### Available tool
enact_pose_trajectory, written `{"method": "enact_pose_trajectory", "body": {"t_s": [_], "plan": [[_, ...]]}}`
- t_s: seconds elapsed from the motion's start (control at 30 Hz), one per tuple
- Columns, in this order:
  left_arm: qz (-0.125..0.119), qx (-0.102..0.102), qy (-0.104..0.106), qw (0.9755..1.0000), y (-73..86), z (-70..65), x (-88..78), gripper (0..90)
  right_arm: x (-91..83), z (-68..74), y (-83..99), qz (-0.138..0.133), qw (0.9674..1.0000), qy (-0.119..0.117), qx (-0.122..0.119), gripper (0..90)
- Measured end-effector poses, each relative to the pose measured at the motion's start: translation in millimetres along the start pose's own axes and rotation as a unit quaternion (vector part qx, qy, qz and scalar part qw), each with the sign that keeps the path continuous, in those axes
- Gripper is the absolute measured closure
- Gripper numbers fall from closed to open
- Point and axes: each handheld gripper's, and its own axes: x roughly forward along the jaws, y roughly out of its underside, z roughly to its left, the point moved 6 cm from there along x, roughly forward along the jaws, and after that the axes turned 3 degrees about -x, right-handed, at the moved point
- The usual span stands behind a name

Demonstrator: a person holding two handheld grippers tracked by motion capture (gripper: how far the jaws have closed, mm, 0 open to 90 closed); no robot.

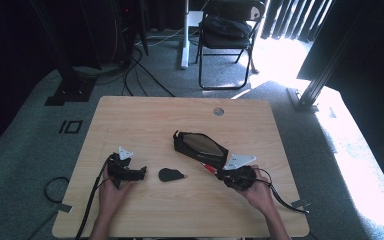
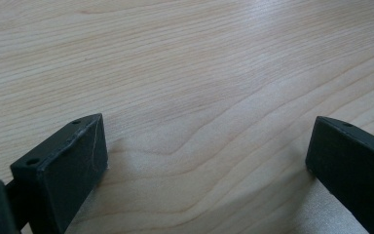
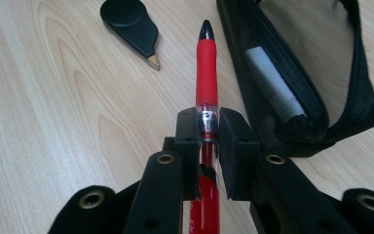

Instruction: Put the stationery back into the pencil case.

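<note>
At a light wooden table (image 1: 145,215), a person seated at the near edge holds a black two-jaw gripper in each hand. The right gripper (image 3: 208,127) is clamped on a red pen (image 3: 206,68), its pads pressing the clear barrel just behind the red grip, with the black tip pointing away from the hand and held above the wood. Just beside the pen lies an open black pencil case (image 3: 331,122), unzipped, with a pale stick-shaped item inside; from above, the case (image 1: 200,146) sits near the middle of the table, angled toward the right hand (image 1: 257,192). A small black teardrop-shaped object (image 1: 170,174) rests between the two hands. The left gripper (image 2: 204,156) has its jaws spread wide over bare wood, holding nothing.
</note>
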Motion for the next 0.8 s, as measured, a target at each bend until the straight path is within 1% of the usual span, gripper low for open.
{"method": "enact_pose_trajectory", "body": {"t_s": [0.8], "plan": [[0.0, 0.0, 0.0, 1.0, 0.0, 0.0, 0.0, 1.9, -14.8, -9.6, -15.9, -0.015, 0.9997, 0.014, -0.009, 79.3]]}}
